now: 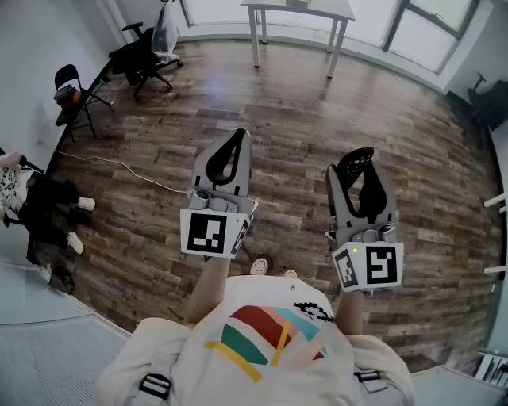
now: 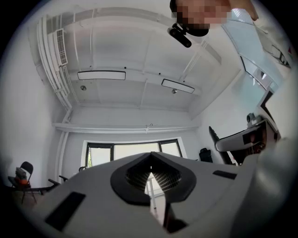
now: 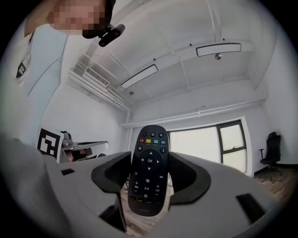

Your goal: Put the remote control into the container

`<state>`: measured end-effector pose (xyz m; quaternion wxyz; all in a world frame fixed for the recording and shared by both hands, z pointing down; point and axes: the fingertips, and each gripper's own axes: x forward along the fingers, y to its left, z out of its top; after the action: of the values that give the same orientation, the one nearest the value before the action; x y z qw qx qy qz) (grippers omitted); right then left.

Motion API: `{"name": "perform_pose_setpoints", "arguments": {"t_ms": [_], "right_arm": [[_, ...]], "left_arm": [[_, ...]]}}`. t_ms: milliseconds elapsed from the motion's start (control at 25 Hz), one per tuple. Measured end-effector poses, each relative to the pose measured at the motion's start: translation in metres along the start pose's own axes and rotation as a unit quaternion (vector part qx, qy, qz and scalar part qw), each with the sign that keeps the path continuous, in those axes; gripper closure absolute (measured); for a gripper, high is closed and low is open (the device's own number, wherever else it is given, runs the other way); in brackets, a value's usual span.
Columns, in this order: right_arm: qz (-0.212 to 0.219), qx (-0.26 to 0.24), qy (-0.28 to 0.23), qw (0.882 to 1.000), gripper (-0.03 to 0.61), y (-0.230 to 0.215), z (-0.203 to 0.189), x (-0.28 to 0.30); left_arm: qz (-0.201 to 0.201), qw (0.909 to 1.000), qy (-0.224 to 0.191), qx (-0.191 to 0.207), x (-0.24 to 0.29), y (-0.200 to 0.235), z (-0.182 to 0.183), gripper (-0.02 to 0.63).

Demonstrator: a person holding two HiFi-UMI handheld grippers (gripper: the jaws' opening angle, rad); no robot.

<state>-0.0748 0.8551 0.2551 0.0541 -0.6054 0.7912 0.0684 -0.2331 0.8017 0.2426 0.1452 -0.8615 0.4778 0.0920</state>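
Black remote control (image 3: 149,162) clamped in right gripper (image 3: 150,179) jaws | left gripper (image 2: 150,173) jaws together, empty

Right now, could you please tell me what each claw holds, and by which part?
The right claw grips the remote control by its side edges, around mid-body; the left claw is shut, empty.

Wood-plank floor (image 1: 317,127): white table (image 1: 317,9) at far end; black office chair (image 1: 144,57), folding chair (image 1: 75,93) at left; white cable (image 1: 119,165) trailing.
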Motion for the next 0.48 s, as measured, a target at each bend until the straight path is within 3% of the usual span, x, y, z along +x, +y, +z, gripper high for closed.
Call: {"name": "perform_pose_setpoints", "arguments": {"t_ms": [480], "right_arm": [[-0.001,0.001,-0.003,1.0,0.324,-0.0029,-0.0024,0.0008]], "left_arm": [[0.008,0.9999,0.002,0.011,-0.0004,0.0028,0.0014,0.606]]}}
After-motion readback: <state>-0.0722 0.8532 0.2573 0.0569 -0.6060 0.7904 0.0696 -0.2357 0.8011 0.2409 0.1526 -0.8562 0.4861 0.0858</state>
